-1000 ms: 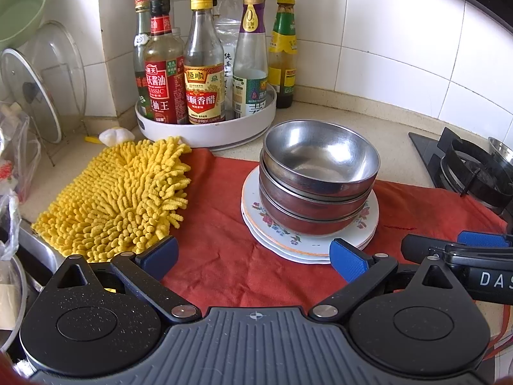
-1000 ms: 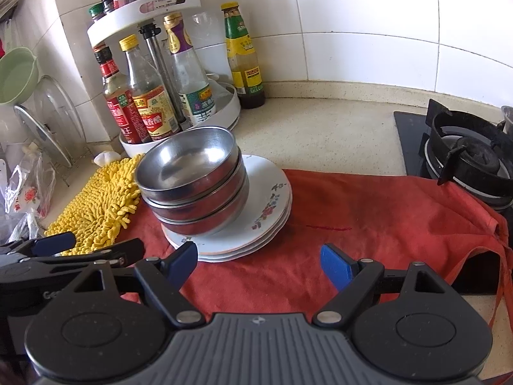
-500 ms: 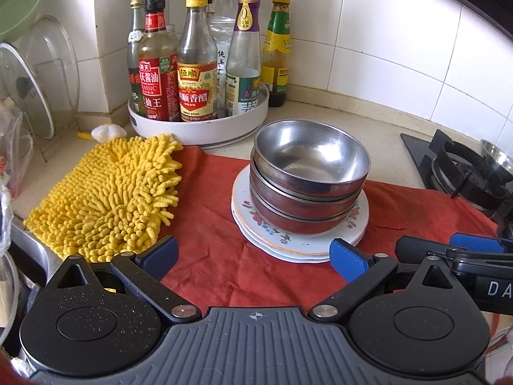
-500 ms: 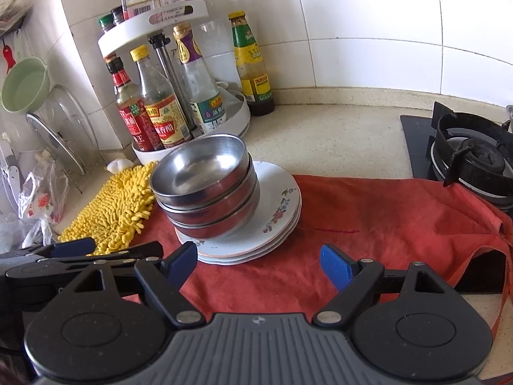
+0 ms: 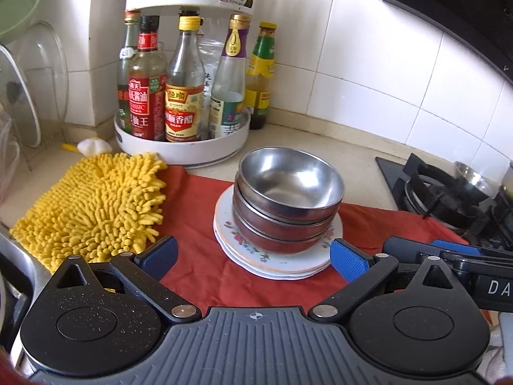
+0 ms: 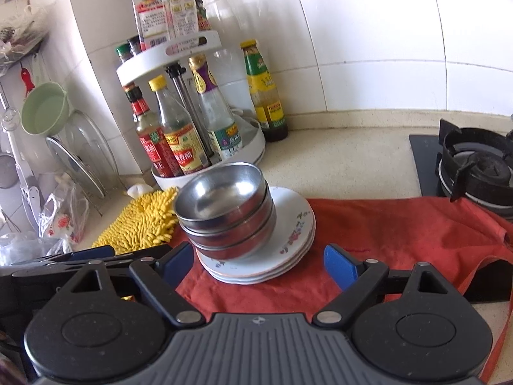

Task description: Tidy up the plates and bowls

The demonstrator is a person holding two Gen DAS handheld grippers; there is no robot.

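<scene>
While my left tongs [image 5: 253,255] gape empty, left wrist shows steel bowls [image 5: 288,199] nested on stacked plates [image 5: 279,256], presumably gathered for tidiness, on the red cloth [image 5: 198,276] just ahead between the pads; from right wrist, my right tongs [image 6: 258,263] are opening, gripping nothing; the pile sits ahead, slightly left, on the counter [image 6: 346,157].

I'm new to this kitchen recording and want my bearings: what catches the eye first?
A stack of shiny steel bowls sits nested on a pile of white floral plates, in the middle of a red cloth. To its left lies a fluffy yellow chenille mitt; behind stands a white two-tier turntable rack crowded with sauce bottles.
</scene>
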